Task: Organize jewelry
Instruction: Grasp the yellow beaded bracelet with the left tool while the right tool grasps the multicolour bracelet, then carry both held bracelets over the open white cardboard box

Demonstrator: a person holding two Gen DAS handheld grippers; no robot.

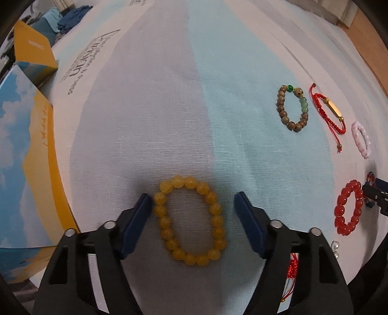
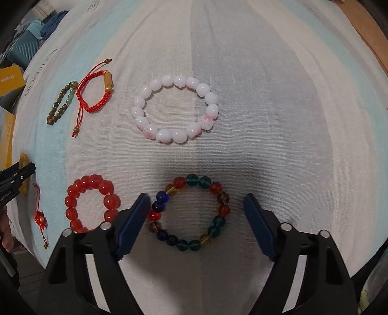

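Seven bracelets are laid out on the striped sheet [image 2: 266, 97] — none is held.

Left gripper [image 1: 192, 201] is spread around the yellow bracelet [image 1: 191, 220]; right gripper [image 2: 196, 201] is spread around the multicolored bracelet [image 2: 191, 213].

Home bedroom, striped bedsheet [image 1: 169, 109] as surface, crumpled clothes [image 1: 70, 18], cardboard boxes [image 1: 34, 51]

Black claws [image 1: 193, 213], blue pads [image 2: 132, 226], silver pins
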